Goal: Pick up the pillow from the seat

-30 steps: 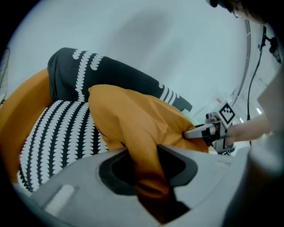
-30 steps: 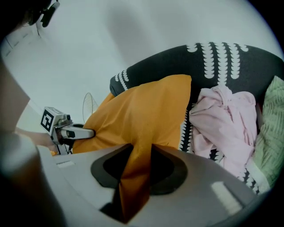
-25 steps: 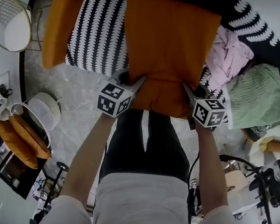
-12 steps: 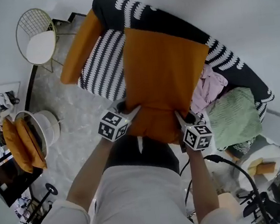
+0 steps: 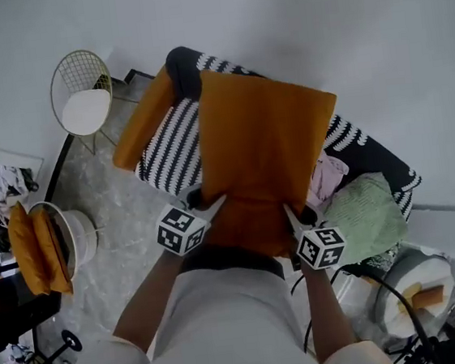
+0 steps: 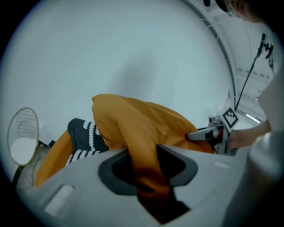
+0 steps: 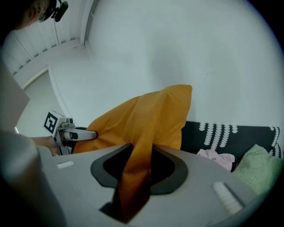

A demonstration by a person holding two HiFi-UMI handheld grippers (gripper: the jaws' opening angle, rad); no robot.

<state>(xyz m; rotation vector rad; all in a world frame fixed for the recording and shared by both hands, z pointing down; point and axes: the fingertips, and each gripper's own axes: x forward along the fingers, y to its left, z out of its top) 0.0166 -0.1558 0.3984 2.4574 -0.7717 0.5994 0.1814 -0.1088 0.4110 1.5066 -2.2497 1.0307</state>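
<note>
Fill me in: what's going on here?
A person holds a gripper in each hand. The left gripper and right gripper each have their fingers pinched on the near edge of the orange pillow. The pillow hangs lifted in front of the person, above the striped sofa. Another orange cushion lies at the sofa's left end.

The head view looks steeply down from above the person, well back, over the pillow [image 5: 264, 148], striped sofa [image 5: 166, 147] and floor [image 5: 116, 206]. Each gripper view sits right at its own jaws, close on the pillow cloth, facing the white wall [image 6: 133, 44] — the left gripper view catches the right gripper [image 6: 194, 135], the other catches the left gripper [image 7: 91, 134]; all three share pillow and sofa
</note>
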